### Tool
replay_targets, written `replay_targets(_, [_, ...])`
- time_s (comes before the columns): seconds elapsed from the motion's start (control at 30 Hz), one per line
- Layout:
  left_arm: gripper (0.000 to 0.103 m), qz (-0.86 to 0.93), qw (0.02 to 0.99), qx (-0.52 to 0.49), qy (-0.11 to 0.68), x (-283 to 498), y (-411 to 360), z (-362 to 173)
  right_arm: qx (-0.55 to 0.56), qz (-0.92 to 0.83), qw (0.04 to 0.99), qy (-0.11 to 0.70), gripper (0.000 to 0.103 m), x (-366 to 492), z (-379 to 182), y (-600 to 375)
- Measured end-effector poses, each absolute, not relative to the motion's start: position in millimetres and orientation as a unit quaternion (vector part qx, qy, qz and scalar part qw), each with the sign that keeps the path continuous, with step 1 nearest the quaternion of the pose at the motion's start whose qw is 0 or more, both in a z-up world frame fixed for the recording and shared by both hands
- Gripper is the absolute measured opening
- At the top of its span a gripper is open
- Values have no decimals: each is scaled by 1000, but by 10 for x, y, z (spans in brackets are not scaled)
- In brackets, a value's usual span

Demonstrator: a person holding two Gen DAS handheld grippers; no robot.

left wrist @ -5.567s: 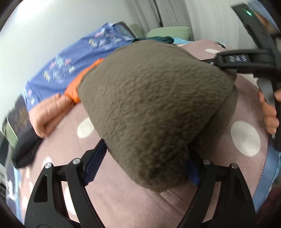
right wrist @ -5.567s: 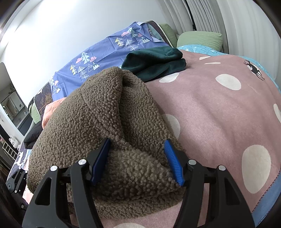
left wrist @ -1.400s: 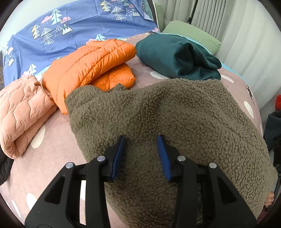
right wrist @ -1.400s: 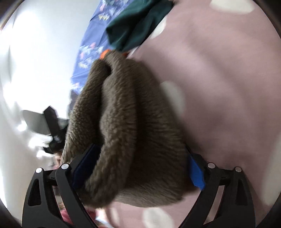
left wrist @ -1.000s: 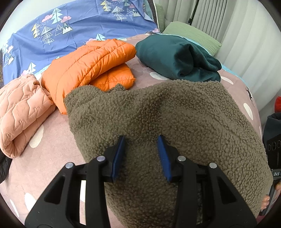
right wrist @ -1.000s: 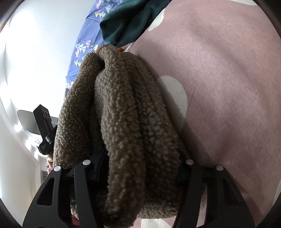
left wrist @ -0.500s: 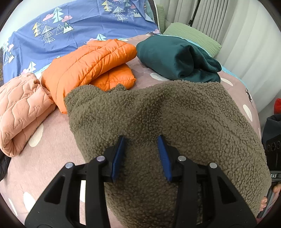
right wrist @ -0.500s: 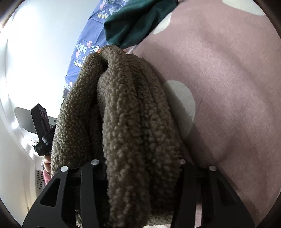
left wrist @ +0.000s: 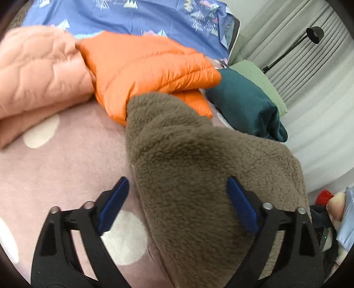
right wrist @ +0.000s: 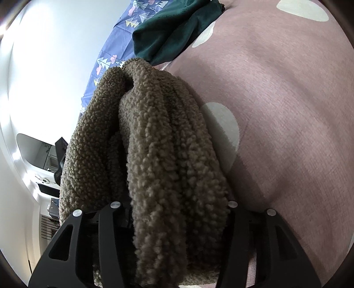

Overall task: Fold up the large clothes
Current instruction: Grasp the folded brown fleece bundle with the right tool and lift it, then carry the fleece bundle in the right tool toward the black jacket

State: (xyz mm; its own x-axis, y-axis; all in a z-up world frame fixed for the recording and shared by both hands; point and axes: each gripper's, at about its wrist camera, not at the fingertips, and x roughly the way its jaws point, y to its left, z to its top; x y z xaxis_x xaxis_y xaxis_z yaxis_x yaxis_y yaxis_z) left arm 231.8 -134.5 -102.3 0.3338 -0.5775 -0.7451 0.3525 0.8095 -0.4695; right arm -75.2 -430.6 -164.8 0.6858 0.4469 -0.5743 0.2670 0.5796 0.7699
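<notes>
A folded brown fleece garment [left wrist: 199, 159] lies on the pink polka-dot blanket [left wrist: 55, 164]. My left gripper [left wrist: 177, 206] is open wide, its blue pads [left wrist: 242, 206] either side of the fleece's near edge, not pinching it. My right gripper [right wrist: 174, 212] is shut on the thick folded edge of the brown fleece [right wrist: 159, 141]; its pads are hidden by the pile. The fleece stands up in a ridge in the right wrist view.
A folded orange puffer jacket [left wrist: 143, 64] touches the fleece's far end. A peach quilted jacket [left wrist: 37, 68] lies left, a dark green folded garment [left wrist: 243, 104] right, also in the right wrist view [right wrist: 172, 28]. Blue patterned sheet [left wrist: 132, 17] behind. A floor lamp [left wrist: 314, 33] stands by the curtains.
My left gripper has opened wide and let go of the fleece, and has shifted left and closer to the orange jacket. My right gripper has kept its hold on the fleece.
</notes>
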Motion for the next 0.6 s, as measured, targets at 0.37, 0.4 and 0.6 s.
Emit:
replay_targets(0.37, [101,-340,754,-191,528,2527,-1361,-1441,458,56,796,392,52,-679,-1661,-4292])
replay_targets(0.4, [101,-346,749,-200,529,2529,-1365,-1478,459,58,796,391,52,-678,-1664,-4292])
replay_targets(0.6, [101,-364,741,-214,522,2575,-1452,-1556,465,70,793,388,52,-649,-1701,-4301])
